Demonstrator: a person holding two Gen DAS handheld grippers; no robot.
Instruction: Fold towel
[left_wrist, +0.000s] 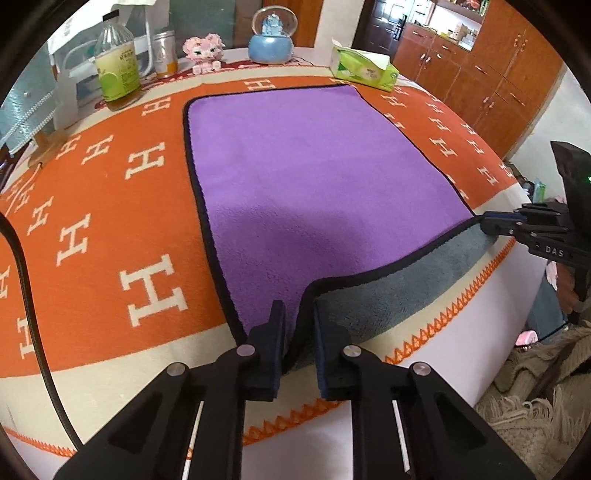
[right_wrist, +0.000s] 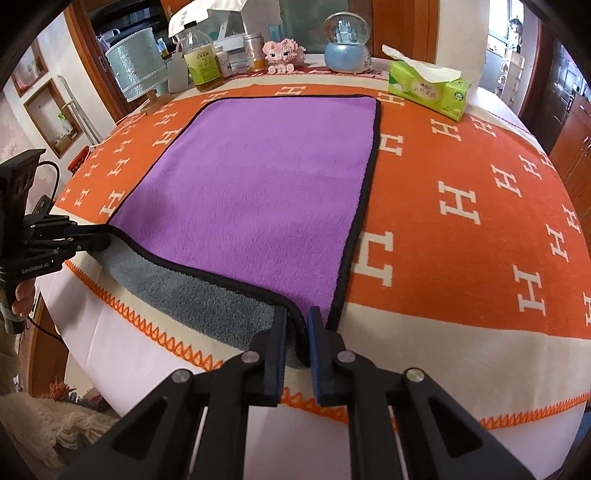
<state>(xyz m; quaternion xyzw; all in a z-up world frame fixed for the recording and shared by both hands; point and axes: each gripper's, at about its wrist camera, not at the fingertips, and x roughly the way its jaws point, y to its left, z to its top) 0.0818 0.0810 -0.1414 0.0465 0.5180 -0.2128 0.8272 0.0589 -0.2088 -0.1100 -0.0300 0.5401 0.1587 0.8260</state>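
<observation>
A purple towel (left_wrist: 314, 177) with black trim and a grey underside (left_wrist: 388, 291) lies flat on the table's orange H-patterned cloth (left_wrist: 110, 206). My left gripper (left_wrist: 299, 314) is shut on its near left corner, lifted so the grey side shows. My right gripper (right_wrist: 297, 317) is shut on the near right corner of the towel (right_wrist: 258, 192). Each gripper also shows in the other's view: the right one at the right edge (left_wrist: 491, 225), the left one at the left edge (right_wrist: 99, 238). The near edge sags between them.
Along the far side stand a green tissue box (right_wrist: 428, 92), a blue snow globe (right_wrist: 347, 48), a pink block toy (right_wrist: 282, 53), a yellow-green bottle (right_wrist: 201, 59), a jar (right_wrist: 255, 51) and a silver lamp shade (right_wrist: 136, 62). Wooden cabinets (left_wrist: 480, 74) stand beyond the table.
</observation>
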